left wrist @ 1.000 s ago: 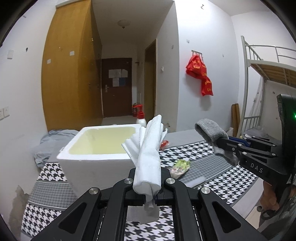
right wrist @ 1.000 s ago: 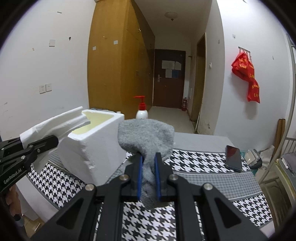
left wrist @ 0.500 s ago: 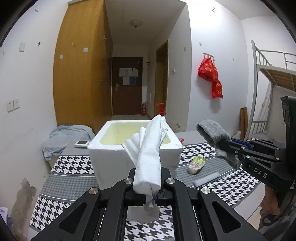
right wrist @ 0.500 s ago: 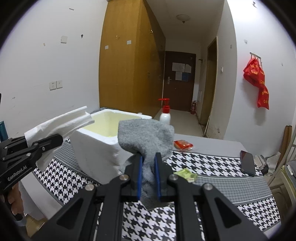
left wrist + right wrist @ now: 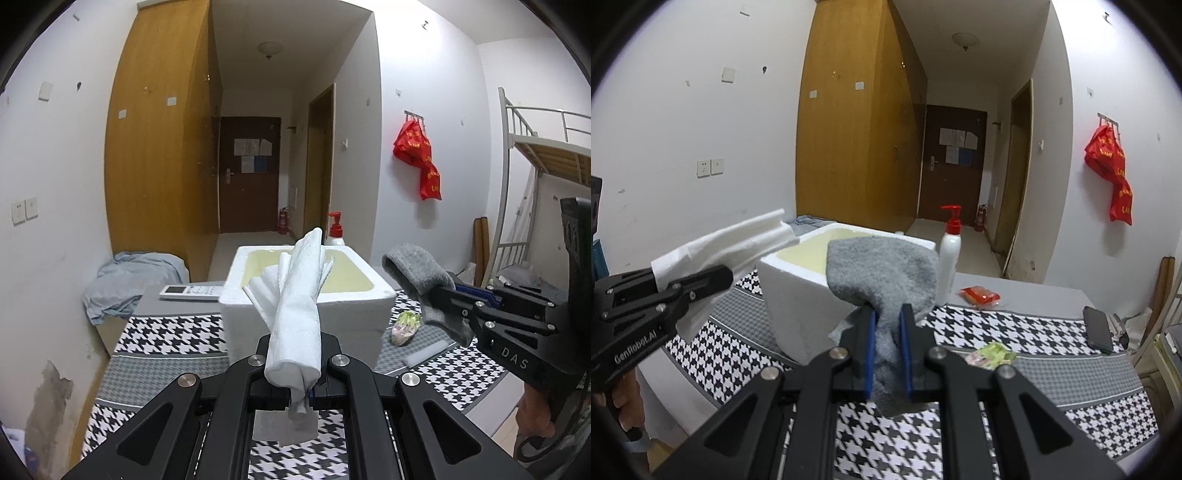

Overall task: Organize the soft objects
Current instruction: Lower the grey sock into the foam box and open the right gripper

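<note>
My left gripper is shut on a folded white cloth that stands up between its fingers. The same white cloth shows at the left of the right wrist view. My right gripper is shut on a grey sock, whose toe end droops below the blue pads. That grey sock appears at the right of the left wrist view. An open white foam box with a yellowish inside stands on the houndstooth bed ahead of both grippers. Both held items hang short of the box.
A pump bottle stands behind the box. A red packet, a green snack packet and a black phone lie on the bed. A remote and a blue-grey garment lie left of the box.
Both grippers have shifted sideways along the bed, each still clamped on its item. The foam box has moved from left of centre to straight ahead in the left wrist view.
</note>
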The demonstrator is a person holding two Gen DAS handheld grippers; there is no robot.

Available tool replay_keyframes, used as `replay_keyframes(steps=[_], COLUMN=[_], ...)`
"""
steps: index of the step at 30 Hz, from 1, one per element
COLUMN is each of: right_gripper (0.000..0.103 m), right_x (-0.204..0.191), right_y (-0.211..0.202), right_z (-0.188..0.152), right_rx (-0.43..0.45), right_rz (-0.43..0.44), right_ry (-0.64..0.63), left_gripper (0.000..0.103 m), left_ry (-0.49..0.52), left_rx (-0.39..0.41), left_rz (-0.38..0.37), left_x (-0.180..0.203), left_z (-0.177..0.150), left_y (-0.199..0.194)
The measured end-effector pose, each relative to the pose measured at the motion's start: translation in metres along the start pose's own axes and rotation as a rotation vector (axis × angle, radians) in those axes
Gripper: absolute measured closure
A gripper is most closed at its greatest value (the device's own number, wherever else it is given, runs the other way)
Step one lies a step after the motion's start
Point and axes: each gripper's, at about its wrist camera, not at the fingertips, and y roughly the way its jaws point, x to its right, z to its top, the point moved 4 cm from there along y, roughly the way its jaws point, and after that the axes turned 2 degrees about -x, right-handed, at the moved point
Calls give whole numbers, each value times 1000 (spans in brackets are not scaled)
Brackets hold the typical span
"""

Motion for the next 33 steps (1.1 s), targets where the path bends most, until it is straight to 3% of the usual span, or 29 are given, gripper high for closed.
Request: replay_keyframes(steps=[11, 33], right_gripper=[88, 88], right_x=[-9, -8], right_y=[10, 53], right_z=[7, 44], right_rx=[-3, -17], right_rz=[-10, 75], right_ry=[-24, -19], left_gripper=[97, 97], left_ry=[-25, -76], left_rx=[14, 25], left_rz=[-12, 134], left_x=[-9, -43], left_z=[2, 7], left_y=[9, 10])
